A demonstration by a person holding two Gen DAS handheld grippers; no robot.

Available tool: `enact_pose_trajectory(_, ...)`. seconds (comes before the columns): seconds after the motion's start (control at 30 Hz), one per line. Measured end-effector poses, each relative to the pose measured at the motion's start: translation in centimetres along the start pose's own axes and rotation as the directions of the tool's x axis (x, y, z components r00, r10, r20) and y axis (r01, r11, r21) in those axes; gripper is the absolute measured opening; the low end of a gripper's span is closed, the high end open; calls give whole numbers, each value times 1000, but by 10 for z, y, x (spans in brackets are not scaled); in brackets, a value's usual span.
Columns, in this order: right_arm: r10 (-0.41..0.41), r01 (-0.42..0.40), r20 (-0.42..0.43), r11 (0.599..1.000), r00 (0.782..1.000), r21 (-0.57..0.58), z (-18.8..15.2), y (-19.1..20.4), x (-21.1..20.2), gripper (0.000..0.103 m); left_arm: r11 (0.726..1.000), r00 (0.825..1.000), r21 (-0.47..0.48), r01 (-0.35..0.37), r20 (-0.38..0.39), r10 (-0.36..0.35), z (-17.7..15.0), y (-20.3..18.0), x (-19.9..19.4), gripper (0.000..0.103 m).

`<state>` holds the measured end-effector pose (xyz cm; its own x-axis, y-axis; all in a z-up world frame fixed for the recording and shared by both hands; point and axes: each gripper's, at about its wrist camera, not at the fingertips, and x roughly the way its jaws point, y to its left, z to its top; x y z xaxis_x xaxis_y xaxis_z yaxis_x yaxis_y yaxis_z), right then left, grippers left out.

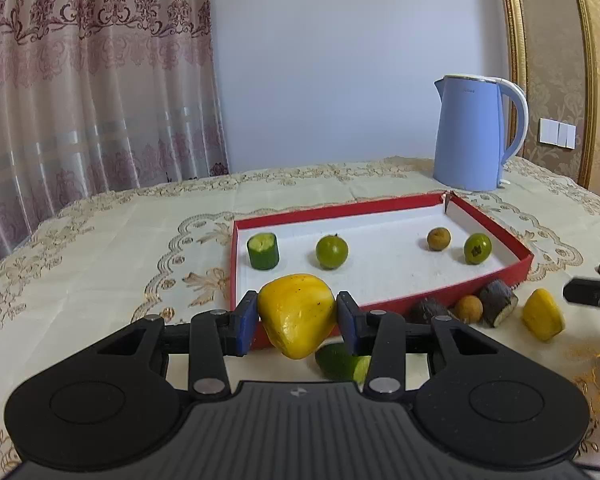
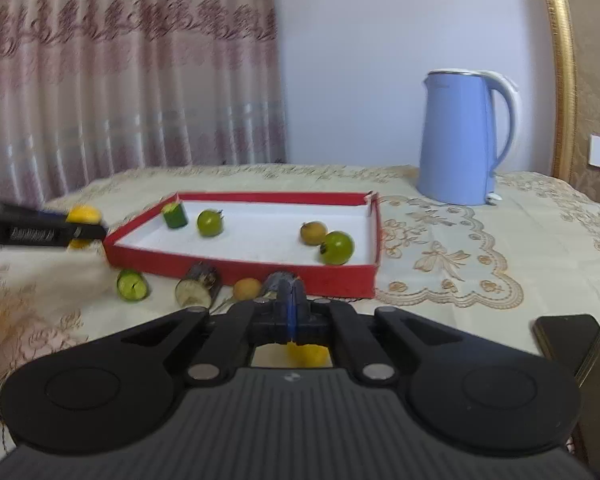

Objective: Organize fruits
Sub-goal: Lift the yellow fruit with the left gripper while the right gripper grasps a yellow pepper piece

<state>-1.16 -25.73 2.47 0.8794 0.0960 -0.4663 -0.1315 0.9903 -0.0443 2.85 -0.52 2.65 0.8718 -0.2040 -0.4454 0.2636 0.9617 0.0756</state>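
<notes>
The left tool (image 1: 297,317) grips a yellow fruit piece (image 1: 296,314) between its blue pads (image 1: 247,322), held just in front of the red tray (image 1: 500,276)'s near wall. Inside the tray lie a cucumber chunk (image 1: 263,251), a green fruit (image 1: 331,252), a brown fruit (image 1: 439,239) and a second green fruit (image 1: 477,248). Before the tray, on the desk (image 1: 100,248), sit two dark cut pieces (image 1: 498,307), a small brown fruit (image 1: 468,308), another yellow piece (image 1: 543,319) and a green chunk (image 1: 340,362). A blue kettle (image 1: 470,134) stands behind the tray.
</notes>
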Motion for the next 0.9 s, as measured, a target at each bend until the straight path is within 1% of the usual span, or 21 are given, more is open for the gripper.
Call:
enact_pose_trajectory(0.03, -10, 10, -9, 1000, 1000, 4, -2, -1, 3, 2, 1000, 1000, -2, -2, -2, 2, 1, 0, 2, 41)
enact_pose_trajectory(0.1, -1, 1, -44, 1000, 999, 10, -8, -5, 10, 4, 1000, 1000, -4, -2, -13, 2, 2, -1, 5, 41)
enact_pose_trajectory(0.13, -12, 13, -55, 1000, 998, 18, -9, -7, 12, 5, 1000, 1000, -4, -4, -19, 4, 2, -2, 7, 41)
enact_pose_trajectory(0.17, -15, 16, -46, 999, 999, 28, -9, -9, 10, 14, 1000, 1000, -2, -4, -21, 4, 1, -2, 7, 41)
enact_pose_trajectory(0.2, -11, 12, -48, 1000, 999, 21, -10, -9, 9, 28, 1000, 1000, -1, -4, -23, 4, 0, -3, 7, 41)
enact_pose_trajectory(0.23, -12, 12, -59, 1000, 998, -8, -11, -6, 8, 40, 1000, 1000, -1, -5, -26, 5, -1, -3, 7, 41)
enact_pose_trajectory(0.27, -25, 24, -56, 999, 998, -35, -12, -2, 7, 67, 1000, 1000, 1, -5, -28, 5, -2, -4, 7, 41)
enact_pose_trajectory(0.3, -38, 36, -35, 998, 999, -57, -13, 2, 4, 86, 1000, 1000, 2, -3, -28, 3, -3, -5, 7, 41)
enact_pose_trajectory(0.33, -39, 38, -19, 995, 999, -88, -13, 6, 2, 88, 1000, 1000, 3, -3, -28, 3, -3, -5, 7, 41)
enact_pose_trajectory(0.4, -49, 43, -39, 989, 998, -141, -10, 11, 5, 86, 1000, 1000, 0, -3, -23, 3, -2, -4, 6, 41)
enact_pose_trajectory(0.43, -51, 42, -54, 989, 997, -142, -7, 11, 10, 85, 1000, 1000, -3, 0, -21, 0, -1, -4, 6, 41)
enact_pose_trajectory(0.47, -37, 27, -72, 991, 997, -133, -5, 10, 14, 82, 1000, 1000, -7, 2, -19, -2, -1, -4, 6, 41)
enact_pose_trajectory(0.5, -15, 3, -92, 992, 996, -124, -2, 8, 20, 75, 1000, 1000, -11, 4, -16, -5, -1, -3, 5, 41)
enact_pose_trajectory(0.57, 24, -43, -147, 991, 989, -129, 1, 4, 36, 70, 1000, 1000, -10, 10, -13, -10, -2, -2, 2, 41)
enact_pose_trajectory(0.67, 41, -80, -227, 983, 973, -166, -1, 0, 57, 69, 1000, 1000, -14, 4, -13, -4, -3, 3, -1, 41)
enact_pose_trajectory(0.7, 63, -98, -228, 984, 972, -147, -1, -5, 59, 68, 1000, 1000, -18, 3, -13, -3, -3, 6, -2, 41)
enact_pose_trajectory(0.73, 90, -121, -237, 986, 967, -118, -1, -9, 60, 64, 1000, 1000, -21, 2, -12, -2, -3, 8, -3, 41)
enact_pose_trajectory(0.77, 89, -117, -233, 987, 968, -108, -2, -11, 59, 52, 1000, 1000, -24, 1, -11, -1, -2, 10, -3, 41)
enact_pose_trajectory(0.8, 80, -104, -227, 990, 971, -95, -2, -14, 58, 36, 1000, 1000, -26, 1, -11, -1, -2, 11, -4, 41)
enact_pose_trajectory(0.87, 66, -83, -221, 994, 973, -68, -3, -18, 56, 26, 999, 1000, -32, 0, -11, 0, -1, 13, -3, 41)
enact_pose_trajectory(0.9, 50, -67, -217, 995, 975, -71, -4, -18, 54, 26, 999, 1000, -35, 0, -12, -1, -1, 12, -2, 41)
